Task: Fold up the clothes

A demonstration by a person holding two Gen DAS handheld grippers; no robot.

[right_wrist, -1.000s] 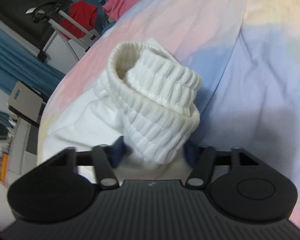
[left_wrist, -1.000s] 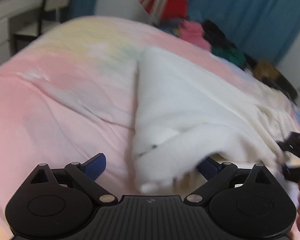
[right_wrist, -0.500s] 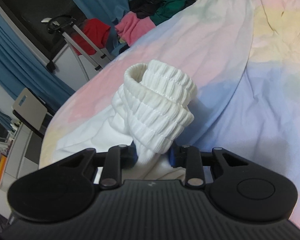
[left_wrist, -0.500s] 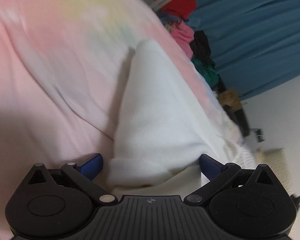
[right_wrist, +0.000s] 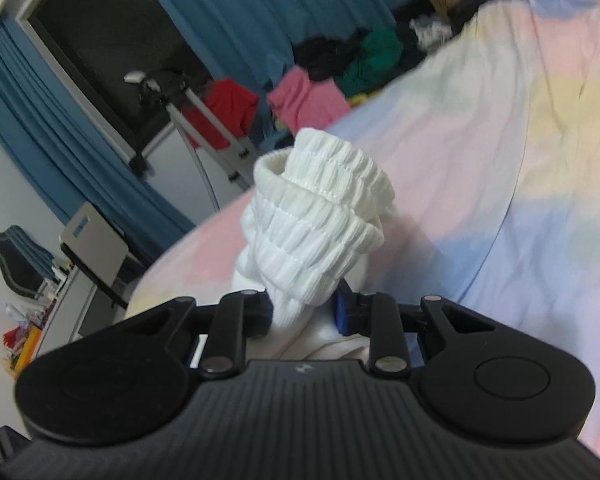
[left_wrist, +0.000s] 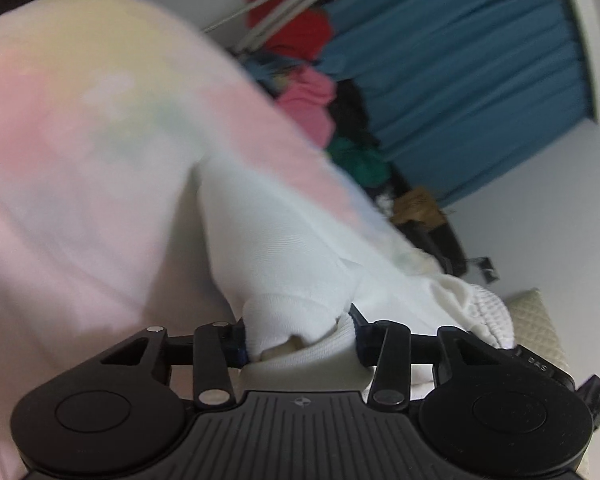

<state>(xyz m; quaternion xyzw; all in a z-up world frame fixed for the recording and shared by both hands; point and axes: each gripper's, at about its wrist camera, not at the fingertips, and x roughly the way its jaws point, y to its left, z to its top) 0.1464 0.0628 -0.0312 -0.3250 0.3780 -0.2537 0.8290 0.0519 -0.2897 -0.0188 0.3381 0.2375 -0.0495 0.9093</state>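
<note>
Both tongs have a pinch on the white garment (left_wrist: 284, 248), which trails across the pastel bedspread (left_wrist: 80, 152). The left gripper (left_wrist: 298, 334) has just been closing and now clamps a bunched fold. The right gripper (right_wrist: 302, 312) has been closing too, on the ribbed cuff (right_wrist: 320, 216). This looks like the lift before a fold; next, spread it flat. Only the right view shows the cuff clearly; the left is blurred

A pastel tie-dye bed (left_wrist: 80, 128) carries a white garment (left_wrist: 268, 240).
</note>
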